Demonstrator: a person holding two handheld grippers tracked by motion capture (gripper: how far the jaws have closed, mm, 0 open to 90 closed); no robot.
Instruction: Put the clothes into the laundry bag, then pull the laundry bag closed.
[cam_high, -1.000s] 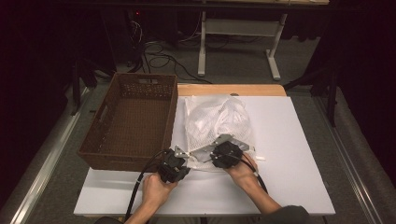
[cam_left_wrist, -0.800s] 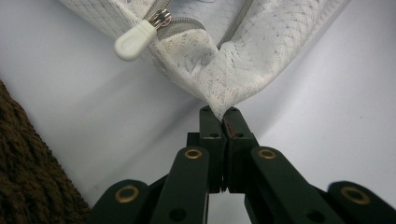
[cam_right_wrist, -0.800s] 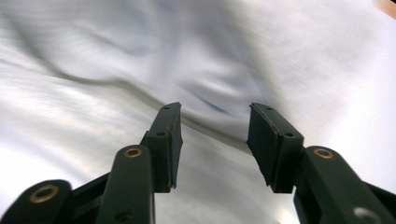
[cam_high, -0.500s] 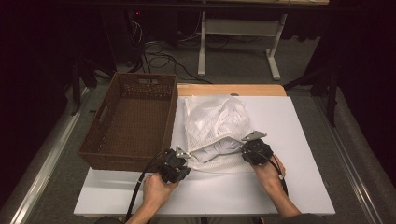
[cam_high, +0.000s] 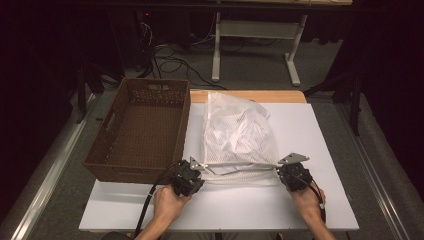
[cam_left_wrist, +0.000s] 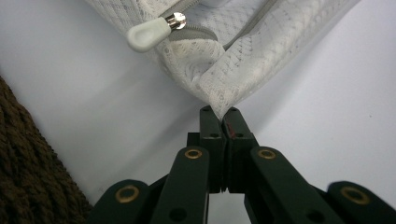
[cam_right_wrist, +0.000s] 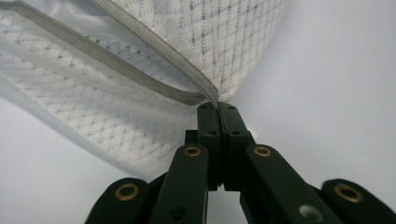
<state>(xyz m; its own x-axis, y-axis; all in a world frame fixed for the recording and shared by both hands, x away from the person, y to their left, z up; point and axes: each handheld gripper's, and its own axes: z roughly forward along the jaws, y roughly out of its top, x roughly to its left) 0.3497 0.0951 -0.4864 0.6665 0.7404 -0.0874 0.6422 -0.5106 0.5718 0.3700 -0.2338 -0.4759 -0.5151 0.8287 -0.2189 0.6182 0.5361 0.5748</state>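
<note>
Both tongs were clamped on the mesh bag, the left tongs on its corner beside the zip pull and the right tongs, having just closed, on the opposite corner, leaving the zip open and the basket beside the left tongs unfilled.

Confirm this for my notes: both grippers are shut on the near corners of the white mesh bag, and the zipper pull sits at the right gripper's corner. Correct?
Not quite. The zipper pull sits at the left gripper's corner, as the left gripper view shows. The rest holds: the right gripper and the left one are each shut on a near corner of the white mesh bag.
</note>
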